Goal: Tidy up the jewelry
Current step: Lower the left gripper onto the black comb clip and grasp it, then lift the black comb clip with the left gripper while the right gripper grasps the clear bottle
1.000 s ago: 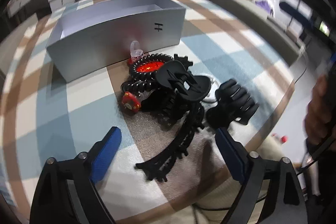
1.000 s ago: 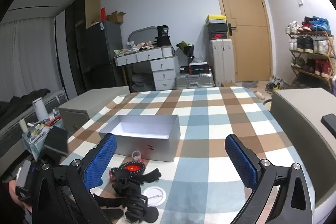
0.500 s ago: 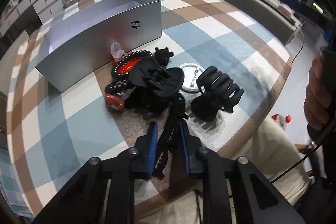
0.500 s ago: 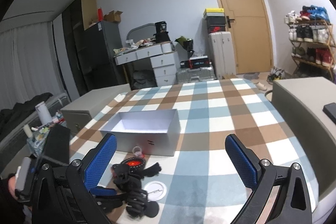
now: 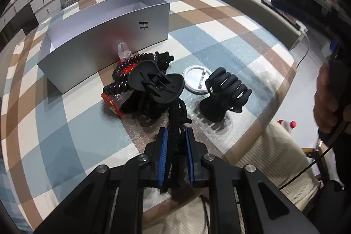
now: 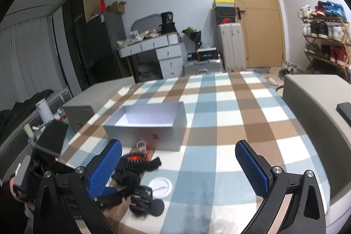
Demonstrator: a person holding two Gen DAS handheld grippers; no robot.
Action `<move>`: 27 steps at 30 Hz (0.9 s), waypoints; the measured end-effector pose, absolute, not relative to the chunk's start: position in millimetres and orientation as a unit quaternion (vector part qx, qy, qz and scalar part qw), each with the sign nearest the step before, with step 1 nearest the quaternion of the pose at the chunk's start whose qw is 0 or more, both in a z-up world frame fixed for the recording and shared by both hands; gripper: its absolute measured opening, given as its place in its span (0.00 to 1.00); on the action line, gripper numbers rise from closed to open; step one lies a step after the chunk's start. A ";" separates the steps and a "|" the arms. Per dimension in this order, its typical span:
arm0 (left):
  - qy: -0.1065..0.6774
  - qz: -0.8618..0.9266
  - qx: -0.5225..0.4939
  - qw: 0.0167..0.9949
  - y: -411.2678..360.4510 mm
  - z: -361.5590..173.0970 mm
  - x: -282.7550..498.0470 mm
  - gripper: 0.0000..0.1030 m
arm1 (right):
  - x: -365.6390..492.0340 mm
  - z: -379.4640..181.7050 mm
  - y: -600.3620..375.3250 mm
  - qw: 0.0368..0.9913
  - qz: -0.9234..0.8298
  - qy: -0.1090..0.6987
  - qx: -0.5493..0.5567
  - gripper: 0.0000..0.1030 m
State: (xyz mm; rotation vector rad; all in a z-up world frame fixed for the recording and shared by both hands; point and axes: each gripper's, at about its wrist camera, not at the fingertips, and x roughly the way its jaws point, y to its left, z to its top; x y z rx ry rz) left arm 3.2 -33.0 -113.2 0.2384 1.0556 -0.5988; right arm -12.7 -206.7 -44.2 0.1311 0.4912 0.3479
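Note:
A pile of black hair clips (image 5: 155, 84) lies on the checked tablecloth in front of an open silver box (image 5: 105, 36). A black coil hair tie (image 5: 126, 71) and red pieces (image 5: 111, 102) sit in the pile. My left gripper (image 5: 176, 139) is shut on the near end of a long black toothed clip (image 5: 175, 117) that runs into the pile. A black claw clip (image 5: 223, 93) and a white round badge (image 5: 193, 78) lie to the right. My right gripper (image 6: 177, 150) hangs open over the table, nothing between its fingers, with the pile (image 6: 136, 168) at its lower left.
A small clear ring piece (image 5: 124, 50) stands against the box wall. A grey cabinet (image 6: 316, 111) borders the table on the right, another (image 6: 87, 102) on the left. The table's near edge (image 5: 245, 141) runs close behind the left gripper. A hand (image 5: 326, 102) holds the right gripper's handle.
The left gripper's jaws went from wide open to shut on the long black clip. The right gripper stayed open and in place.

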 end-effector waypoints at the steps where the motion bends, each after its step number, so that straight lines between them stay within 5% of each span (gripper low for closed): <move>1: 0.493 -0.287 0.106 0.815 -32.0 -111.3 3.5 0.10 | -13.6 -45.0 -206.0 0.953 0.171 0.243 0.063 1.00; 27: 0.424 -0.330 -0.010 0.843 21.8 -71.2 1.1 0.10 | 1.4 -66.8 -170.3 0.916 0.218 0.331 0.057 1.00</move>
